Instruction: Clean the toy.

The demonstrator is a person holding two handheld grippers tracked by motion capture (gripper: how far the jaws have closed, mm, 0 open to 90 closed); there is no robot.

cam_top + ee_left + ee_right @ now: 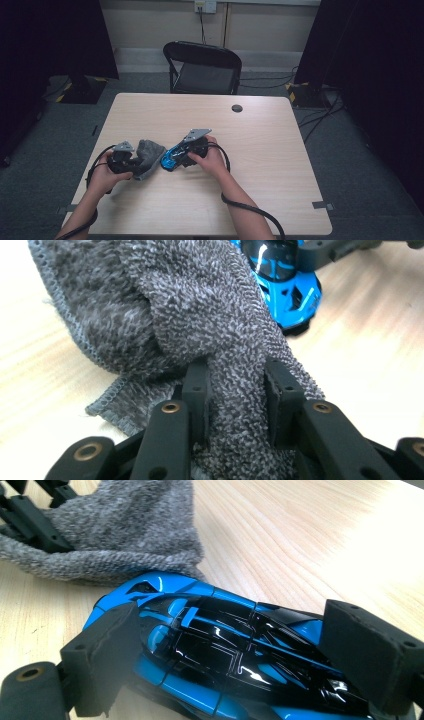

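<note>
On a pale wood counter [260, 150], left tongs [235, 385] pinch a grey cloth [200, 315] beside the blue toy car [220, 655] clamped by right tongs [225, 650]; hard wiping could twist it loose.

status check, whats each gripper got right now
Left gripper shut on grey cloth. Right gripper shut on blue toy car. Cloth touching car's nose; nothing in the way.

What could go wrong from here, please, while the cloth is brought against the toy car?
The left gripper pinches only a narrow fold of the grey cloth, so it could slip free during wiping. The right gripper holds the glossy blue toy car across its sides; pressure from the cloth might twist it loose onto the table.
</note>
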